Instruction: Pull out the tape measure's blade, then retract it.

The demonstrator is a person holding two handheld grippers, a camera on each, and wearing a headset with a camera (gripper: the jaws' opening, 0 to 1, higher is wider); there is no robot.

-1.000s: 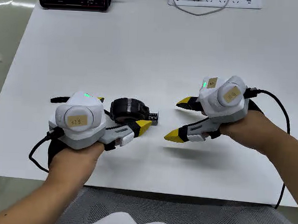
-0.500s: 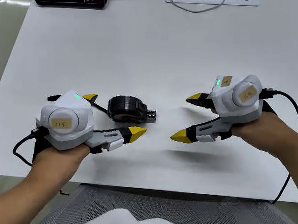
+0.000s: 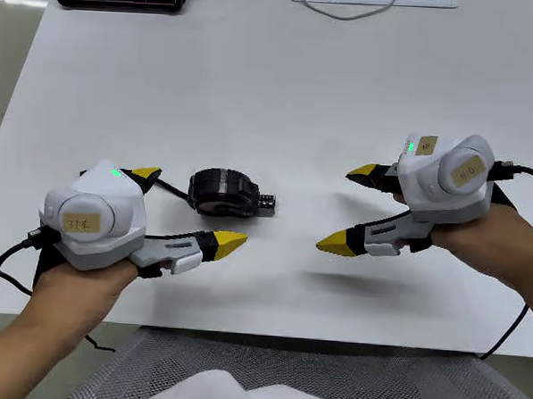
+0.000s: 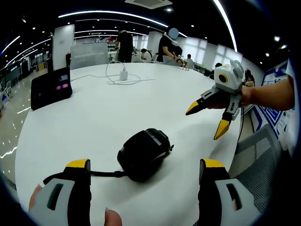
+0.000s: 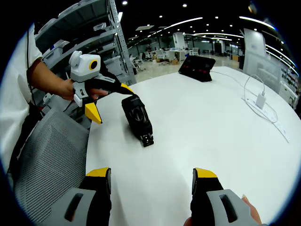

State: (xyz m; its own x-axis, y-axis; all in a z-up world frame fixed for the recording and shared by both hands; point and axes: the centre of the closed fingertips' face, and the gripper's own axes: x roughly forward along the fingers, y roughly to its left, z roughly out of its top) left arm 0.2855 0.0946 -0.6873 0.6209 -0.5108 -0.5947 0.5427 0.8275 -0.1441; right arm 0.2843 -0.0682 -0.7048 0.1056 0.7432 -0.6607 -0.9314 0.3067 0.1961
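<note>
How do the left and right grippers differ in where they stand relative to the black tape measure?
The left gripper is close to the black tape measure, jaws framing it; the right gripper is well apart. The left gripper faces its strap end, the right gripper its blade end. Both are open, holding nothing.

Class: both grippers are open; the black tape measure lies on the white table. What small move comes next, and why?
Probably ease the left gripper forward and close it on the black round tape measure: it lies free on the white table just ahead of those open jaws, with its blade tip facing the open right gripper.
</note>
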